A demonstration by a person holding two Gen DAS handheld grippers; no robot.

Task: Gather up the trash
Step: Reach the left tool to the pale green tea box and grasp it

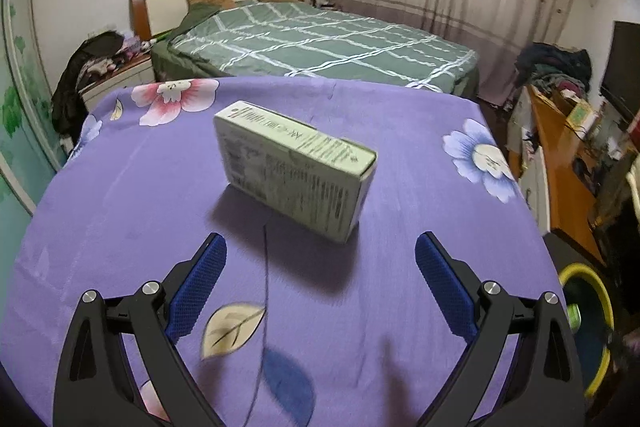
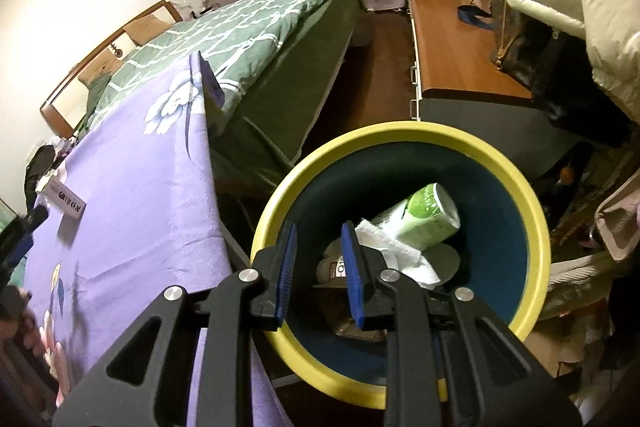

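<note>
The left gripper point(image 1: 320, 259), jaws wide and empty, is closing in on the box point(image 1: 296, 171) lying on the purple cloth point(image 1: 120, 187). Squaring the pads to its long flat sides is probably wisest, since thin card crushes. The right gripper point(image 2: 320, 267), narrowly parted and empty, is hanging over the round yellow-rimmed bin point(image 2: 536, 227), where a can point(image 2: 428, 219) and crumpled tissue point(image 2: 404, 255) are lying.

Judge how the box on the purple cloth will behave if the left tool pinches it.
The box looks like thin printed card, so probably light and liable to dent under a hard squeeze. It stands on a long narrow side, so a nudge might tip it. The cloth probably resists sliding.
</note>
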